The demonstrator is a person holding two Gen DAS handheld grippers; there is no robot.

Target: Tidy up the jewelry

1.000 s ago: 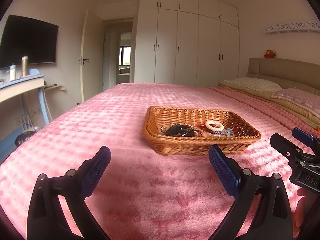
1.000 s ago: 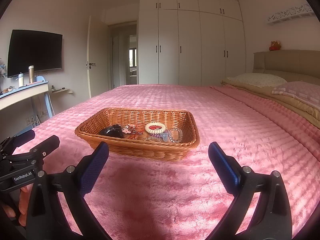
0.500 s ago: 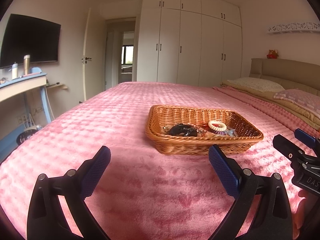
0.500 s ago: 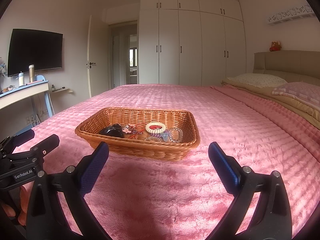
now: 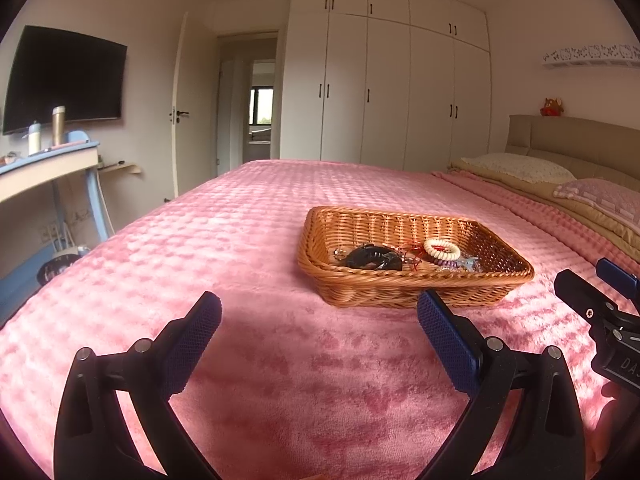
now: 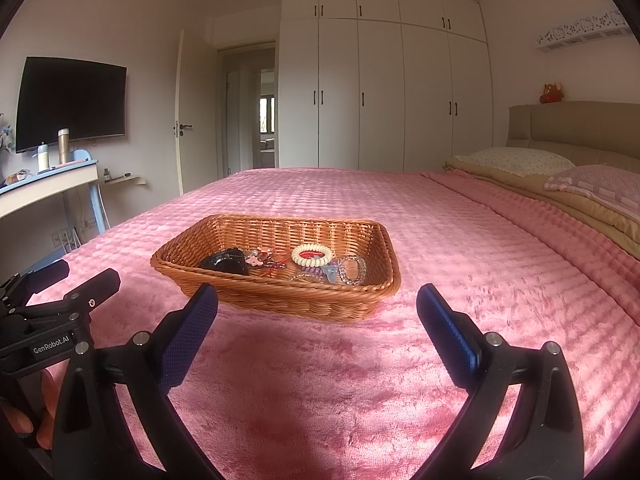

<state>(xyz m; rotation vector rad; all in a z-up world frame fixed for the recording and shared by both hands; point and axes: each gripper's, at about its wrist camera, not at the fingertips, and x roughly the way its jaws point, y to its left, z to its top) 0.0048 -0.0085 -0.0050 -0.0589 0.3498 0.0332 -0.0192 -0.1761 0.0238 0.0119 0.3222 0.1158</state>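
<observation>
A wicker basket [image 5: 400, 292] [image 6: 280, 300] rests on the pink bedspread ahead of both grippers. Inside lie a black hair claw [image 5: 372, 258] [image 6: 225, 261], a cream bead bracelet [image 5: 442, 249] [image 6: 312, 255], a clear bead bracelet [image 6: 352, 270], a purple coil tie [image 6: 310, 271] and small red-stringed charms [image 6: 270, 260]. My left gripper [image 5: 319, 320] is open and empty, short of the basket's near left corner. My right gripper [image 6: 318, 316] is open and empty, just before the basket's near wall. Each gripper shows at the edge of the other's view.
The pink bedspread [image 5: 240, 248] stretches wide around the basket. Pillows [image 6: 516, 162] and a headboard lie to the right. A desk [image 5: 48, 168] with bottles and a wall television [image 5: 64, 78] stand left. White wardrobes [image 6: 380, 96] and an open door fill the far wall.
The left wrist view has shifted slightly, so the basket sits a little further right and higher. The right view is almost unchanged. Both grippers stay open.
</observation>
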